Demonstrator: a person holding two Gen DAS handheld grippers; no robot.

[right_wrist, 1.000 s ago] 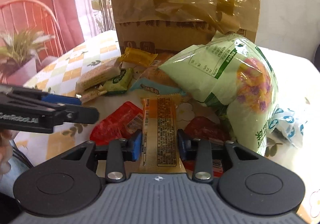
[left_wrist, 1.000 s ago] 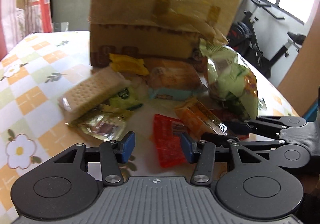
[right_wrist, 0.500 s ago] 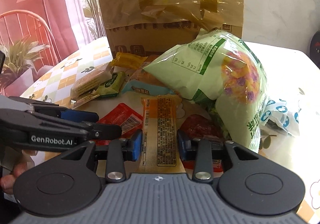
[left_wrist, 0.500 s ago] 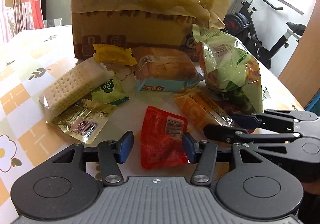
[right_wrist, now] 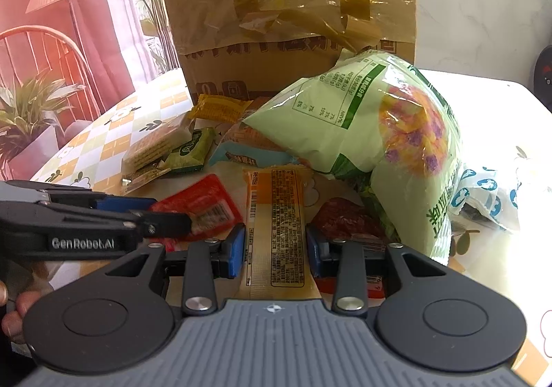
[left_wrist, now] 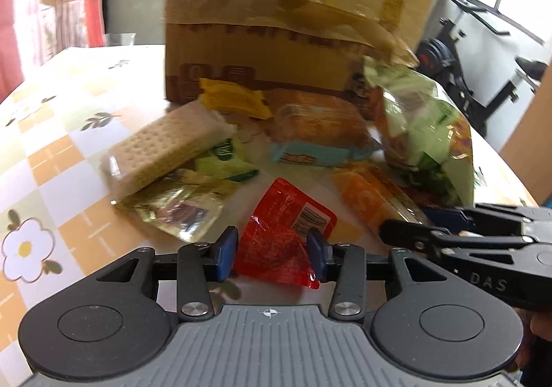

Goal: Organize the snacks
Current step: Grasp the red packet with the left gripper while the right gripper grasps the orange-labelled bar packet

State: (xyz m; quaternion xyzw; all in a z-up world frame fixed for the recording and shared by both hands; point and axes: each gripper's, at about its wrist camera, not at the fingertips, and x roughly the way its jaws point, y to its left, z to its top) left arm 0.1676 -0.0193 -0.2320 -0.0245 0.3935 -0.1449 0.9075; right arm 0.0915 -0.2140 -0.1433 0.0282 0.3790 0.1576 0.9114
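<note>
A red snack packet (left_wrist: 283,231) lies on the flowered tablecloth (left_wrist: 51,145), its near end crinkled between the blue pads of my left gripper (left_wrist: 272,254). Those jaws are closing and both pads touch the packet. My right gripper (right_wrist: 276,249) is shut on a long orange packet (right_wrist: 276,207) that points away from me. Each gripper shows in the other's view: the left gripper (right_wrist: 165,214) over the red packet (right_wrist: 203,204), the right gripper (left_wrist: 407,228) beside the orange packet (left_wrist: 372,197).
A taped cardboard box (left_wrist: 276,25) stands behind the pile. In front of it lie a cracker pack (left_wrist: 165,149), a yellow packet (left_wrist: 234,100), a bread packet (left_wrist: 317,131) and a gold-green pouch (left_wrist: 179,211). A big green bag (right_wrist: 379,131) and a blue-white bag (right_wrist: 490,194) lie on the right.
My left gripper's jaws have narrowed onto the red packet, which now looks crinkled at its near end. The right gripper keeps its hold on the orange packet.
</note>
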